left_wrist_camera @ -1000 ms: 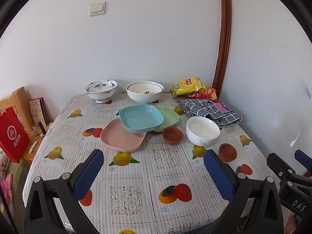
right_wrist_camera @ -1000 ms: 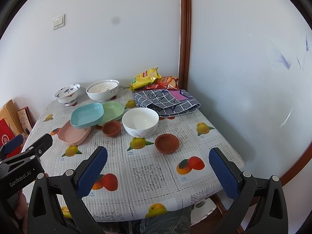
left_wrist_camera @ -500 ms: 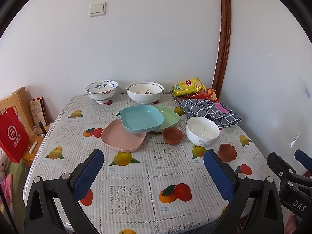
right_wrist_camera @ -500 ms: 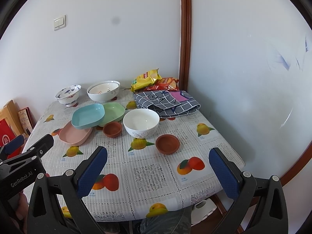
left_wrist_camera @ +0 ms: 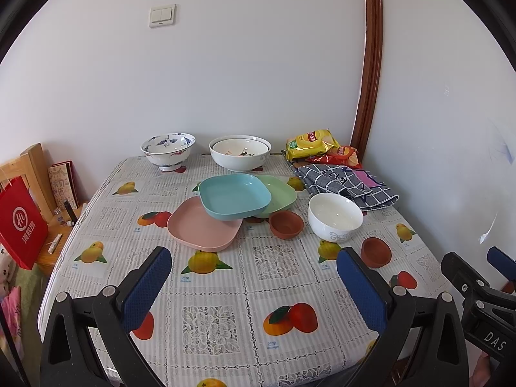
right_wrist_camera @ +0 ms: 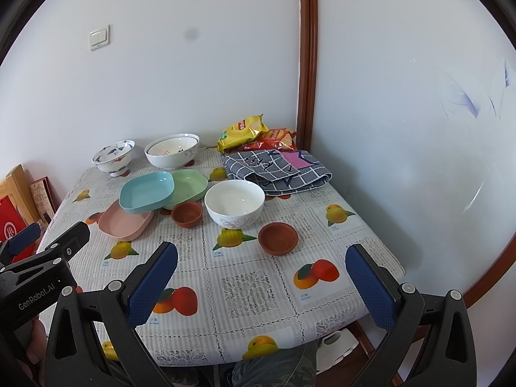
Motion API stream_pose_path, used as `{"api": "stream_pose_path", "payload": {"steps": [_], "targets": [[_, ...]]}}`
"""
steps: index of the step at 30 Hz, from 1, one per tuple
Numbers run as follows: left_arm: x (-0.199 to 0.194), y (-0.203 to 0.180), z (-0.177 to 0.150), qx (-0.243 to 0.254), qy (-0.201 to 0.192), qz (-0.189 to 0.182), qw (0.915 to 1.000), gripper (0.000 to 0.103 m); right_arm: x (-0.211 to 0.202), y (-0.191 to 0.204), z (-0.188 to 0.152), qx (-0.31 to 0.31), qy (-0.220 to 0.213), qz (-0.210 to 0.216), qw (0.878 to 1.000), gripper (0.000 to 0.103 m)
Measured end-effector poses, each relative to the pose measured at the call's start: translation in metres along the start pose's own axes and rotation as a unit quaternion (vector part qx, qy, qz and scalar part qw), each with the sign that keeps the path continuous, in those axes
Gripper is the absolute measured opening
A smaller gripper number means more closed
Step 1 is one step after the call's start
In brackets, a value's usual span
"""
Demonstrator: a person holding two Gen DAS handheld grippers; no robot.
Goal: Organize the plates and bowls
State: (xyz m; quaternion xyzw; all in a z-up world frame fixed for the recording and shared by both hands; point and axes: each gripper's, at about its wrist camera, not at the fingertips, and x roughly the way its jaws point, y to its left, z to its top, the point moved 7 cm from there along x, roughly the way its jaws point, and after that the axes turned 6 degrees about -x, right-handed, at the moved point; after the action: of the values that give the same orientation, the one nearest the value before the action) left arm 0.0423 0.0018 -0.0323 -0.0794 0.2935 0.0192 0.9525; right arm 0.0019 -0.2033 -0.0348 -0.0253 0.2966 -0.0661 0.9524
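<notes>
A blue plate (left_wrist_camera: 233,195) rests tilted on a pink plate (left_wrist_camera: 203,230) and a green plate (left_wrist_camera: 280,193) mid-table. Two small brown bowls (left_wrist_camera: 286,224) (left_wrist_camera: 375,251) flank a white bowl (left_wrist_camera: 334,216). A blue-patterned bowl (left_wrist_camera: 168,150) and a large white bowl (left_wrist_camera: 240,152) stand at the back. My left gripper (left_wrist_camera: 253,285) is open and empty above the table's near side. My right gripper (right_wrist_camera: 261,285) is open and empty near the front edge, behind the brown bowl (right_wrist_camera: 278,238).
Snack bags (left_wrist_camera: 311,142) and a folded checked cloth (left_wrist_camera: 346,182) lie at the back right by the wall. A red bag (left_wrist_camera: 21,225) and a wooden stand (left_wrist_camera: 35,174) are left of the table. The fruit-print tablecloth (left_wrist_camera: 225,306) covers the table.
Both grippers have drifted very slightly; the dishes sit a touch higher in the right wrist view. Nothing on the table has moved.
</notes>
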Motion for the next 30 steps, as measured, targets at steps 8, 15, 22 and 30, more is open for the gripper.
{"api": "stream_pose_path", "payload": {"steps": [8, 15, 22, 30], "targets": [[-0.001, 0.001, 0.000, -0.001, 0.000, 0.000, 1.0000, 0.103, 0.000, 0.001, 0.000, 0.000, -0.001, 0.000, 1.000, 0.102], [0.000, 0.002, 0.001, -0.002, 0.000, -0.001, 1.0000, 0.103, 0.000, 0.005, 0.000, 0.000, -0.003, 0.002, 1.000, 0.102], [0.007, 0.003, 0.004, -0.001, 0.003, -0.005, 1.0000, 0.103, 0.002, 0.008, 0.004, 0.005, -0.008, 0.008, 1.000, 0.102], [0.015, 0.008, 0.015, -0.006, 0.005, -0.004, 1.0000, 0.103, 0.006, 0.012, 0.017, 0.006, -0.012, 0.010, 1.000, 0.102]]}}
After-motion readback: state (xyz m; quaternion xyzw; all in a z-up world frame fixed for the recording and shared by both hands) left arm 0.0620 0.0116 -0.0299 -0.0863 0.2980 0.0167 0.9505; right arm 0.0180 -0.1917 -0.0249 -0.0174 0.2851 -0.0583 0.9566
